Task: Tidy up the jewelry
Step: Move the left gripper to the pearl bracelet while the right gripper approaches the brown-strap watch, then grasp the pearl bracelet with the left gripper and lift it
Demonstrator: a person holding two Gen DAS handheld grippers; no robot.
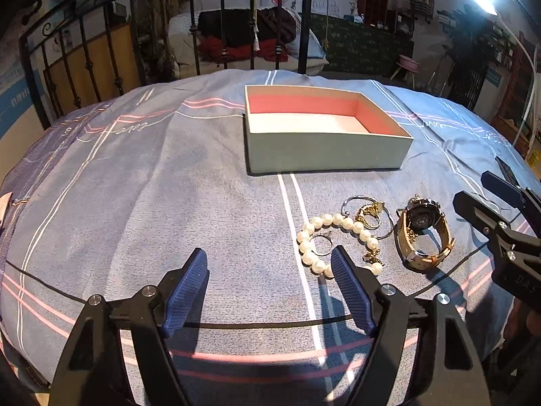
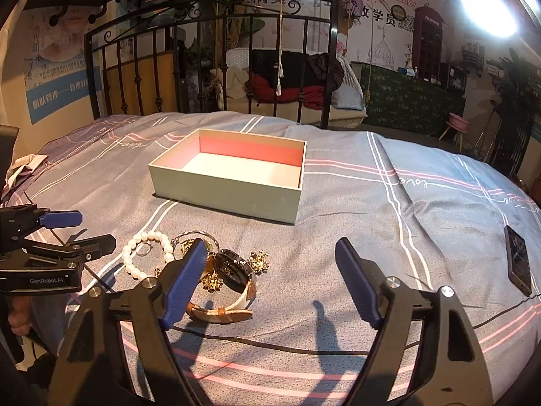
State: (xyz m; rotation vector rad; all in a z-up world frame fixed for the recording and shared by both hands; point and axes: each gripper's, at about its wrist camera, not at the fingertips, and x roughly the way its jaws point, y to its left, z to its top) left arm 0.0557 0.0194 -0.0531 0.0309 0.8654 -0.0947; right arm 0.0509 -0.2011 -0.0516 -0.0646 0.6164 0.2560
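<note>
An open box (image 1: pixel 324 154) with pink inner walls and a white floor lies on the blue-grey bedspread (image 1: pixel 169 186), nothing inside it. In front of it is a small heap of jewelry: a pearl bracelet (image 1: pixel 327 218), gold pieces (image 1: pixel 368 213) and a watch (image 1: pixel 422 216) on a tan strap. My left gripper (image 1: pixel 268 251) is open over bare cloth, its right finger just short of the pearls. My right gripper (image 2: pixel 272 242) is open too, its left finger in front of the watch (image 2: pixel 233 267). Nothing is between either pair of fingers.
A dark phone (image 2: pixel 517 260) lies on the bedspread at the right. A black iron bed frame (image 2: pixel 209 10) stands behind the box (image 2: pixel 230 199). Gold earrings (image 2: pixel 259 261) lie beside the watch. A hand holds the left gripper (image 2: pixel 98 228) at the far left.
</note>
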